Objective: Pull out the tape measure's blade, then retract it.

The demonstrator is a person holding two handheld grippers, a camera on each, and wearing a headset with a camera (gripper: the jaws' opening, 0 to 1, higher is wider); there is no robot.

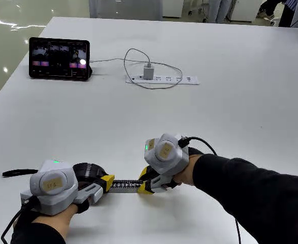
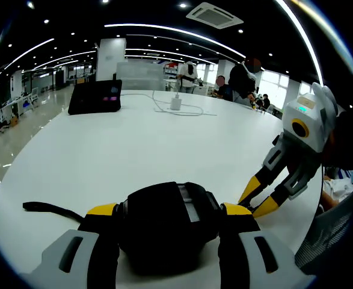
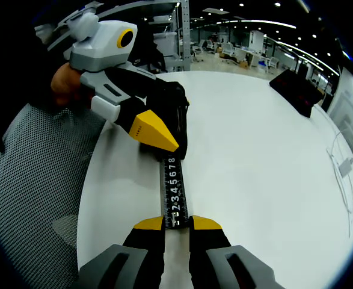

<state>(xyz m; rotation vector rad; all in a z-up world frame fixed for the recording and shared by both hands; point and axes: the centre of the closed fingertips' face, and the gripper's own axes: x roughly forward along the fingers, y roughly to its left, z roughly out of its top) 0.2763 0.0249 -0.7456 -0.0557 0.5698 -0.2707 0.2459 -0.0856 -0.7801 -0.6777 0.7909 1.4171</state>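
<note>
A white workbench (image 1: 199,101) in an open-plan hall carries a tablet (image 1: 60,58) at far left and, to its right, a power strip (image 1: 164,79) with a charger (image 1: 149,71) plugged in; the tablet's screen content is too small to read. Near the front edge a black strap (image 1: 17,173) lies on the surface, its inner end hidden behind the left gripper (image 2: 170,211). That gripper's jaws stand wide apart and clamp the black tape measure case (image 1: 89,173) from both sides, yellow tips against its flanks. In the head view the gripper body covers part of the case. The blade (image 3: 174,189) runs straight from the case to the right gripper (image 3: 177,224), whose jaws are nearly together and pinch the blade's end. The end hook is hidden between the tips, and in the right gripper view a yellow tip of the left gripper covers the case's slot
</note>
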